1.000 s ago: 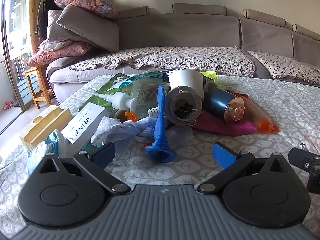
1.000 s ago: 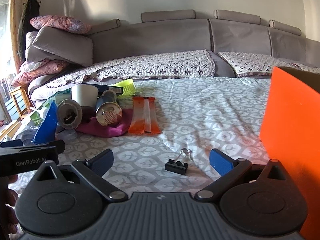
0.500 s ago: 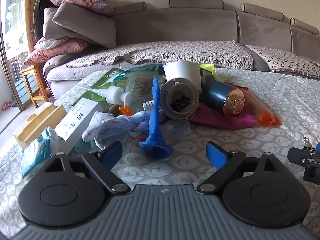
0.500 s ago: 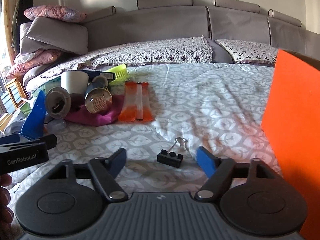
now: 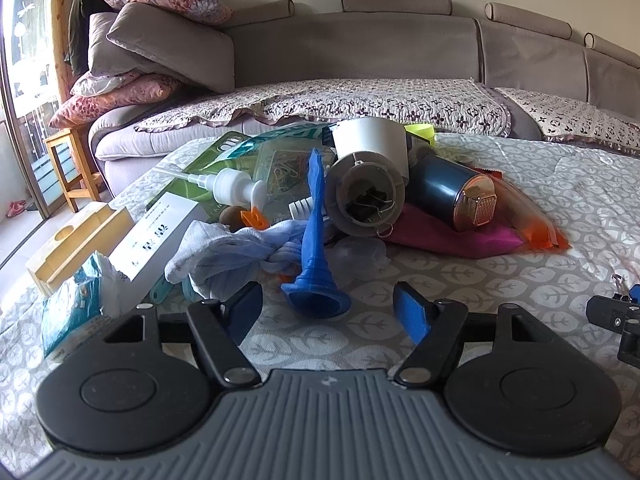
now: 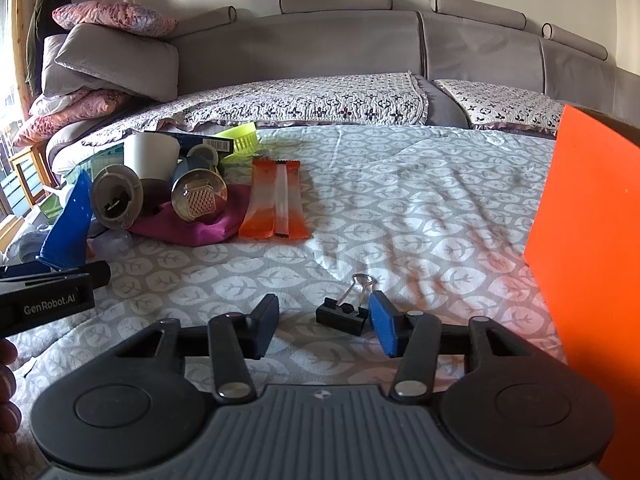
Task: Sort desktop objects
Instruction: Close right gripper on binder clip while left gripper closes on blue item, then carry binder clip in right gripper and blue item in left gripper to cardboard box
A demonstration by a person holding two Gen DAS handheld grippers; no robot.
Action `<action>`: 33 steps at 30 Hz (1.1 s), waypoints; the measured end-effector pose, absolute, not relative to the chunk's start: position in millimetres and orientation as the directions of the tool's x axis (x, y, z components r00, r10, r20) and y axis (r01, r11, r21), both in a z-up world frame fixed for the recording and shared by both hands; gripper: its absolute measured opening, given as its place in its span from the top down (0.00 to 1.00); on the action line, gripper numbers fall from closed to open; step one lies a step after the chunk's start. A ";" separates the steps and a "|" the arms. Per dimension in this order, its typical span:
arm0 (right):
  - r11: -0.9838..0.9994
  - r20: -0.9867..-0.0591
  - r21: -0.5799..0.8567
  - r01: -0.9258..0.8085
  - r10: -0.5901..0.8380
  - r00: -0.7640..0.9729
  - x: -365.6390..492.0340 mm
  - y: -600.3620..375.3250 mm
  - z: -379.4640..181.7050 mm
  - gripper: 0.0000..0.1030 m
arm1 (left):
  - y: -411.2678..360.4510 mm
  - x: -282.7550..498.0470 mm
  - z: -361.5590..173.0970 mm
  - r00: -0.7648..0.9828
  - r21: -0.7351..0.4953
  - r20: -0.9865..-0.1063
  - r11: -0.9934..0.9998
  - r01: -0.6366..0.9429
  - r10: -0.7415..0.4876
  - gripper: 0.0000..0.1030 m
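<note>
The right gripper [image 6: 323, 322] sits low over the leaf-patterned quilt [image 6: 400, 208], its jaws closing around a black binder clip [image 6: 342, 314]. The clip lies on the quilt between the two blue pads, much nearer the right-hand pad, which it touches or nearly touches at its end; the left-hand pad stands well clear of it. Its wire handles point away from the camera. The pads do not yet press it from both sides. An orange panel [image 6: 588, 240] stands upright along the right edge of that view.

The left gripper [image 5: 327, 310] is also closing, with its jaws spread over bare quilt and nothing between them. Just beyond its fingertips stands a blue funnel-shaped piece [image 5: 316, 248], wide end down, leaning against a heap of things: a grey-and-white pot [image 5: 366, 184] on its side with more black clips inside it, a dark blue can [image 5: 456, 196], a magenta cloth [image 5: 448, 236], a pale blue cloth [image 5: 236, 256], a white pump bottle [image 5: 228, 186], a white box [image 5: 160, 232] and an orange sachet [image 6: 276, 204]. A grey sofa [image 5: 360, 56] stands behind.
</note>
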State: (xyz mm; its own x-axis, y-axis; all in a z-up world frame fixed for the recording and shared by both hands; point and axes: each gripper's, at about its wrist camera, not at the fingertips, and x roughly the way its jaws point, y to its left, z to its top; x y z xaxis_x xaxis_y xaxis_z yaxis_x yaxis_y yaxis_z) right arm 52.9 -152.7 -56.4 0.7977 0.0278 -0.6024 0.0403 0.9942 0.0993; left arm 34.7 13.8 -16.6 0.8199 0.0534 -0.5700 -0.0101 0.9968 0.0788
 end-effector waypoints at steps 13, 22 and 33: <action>0.995 -0.602 0.091 0.034 0.028 0.798 53.4 -151.5 -56.4 0.54 | 11.6 35.8 -17.1 0.833 0.123 -0.547 0.992 -0.018 0.083 0.58; 0.997 -0.602 0.073 0.023 0.026 0.798 55.0 -151.3 -56.1 0.74 | 12.5 34.8 -17.4 0.823 0.119 -0.561 0.993 -0.023 0.086 0.75; 0.996 -0.594 0.089 0.022 0.035 0.804 48.8 -152.0 -49.9 0.75 | 12.0 27.1 -3.7 0.843 0.089 -0.532 0.995 -0.039 0.081 0.83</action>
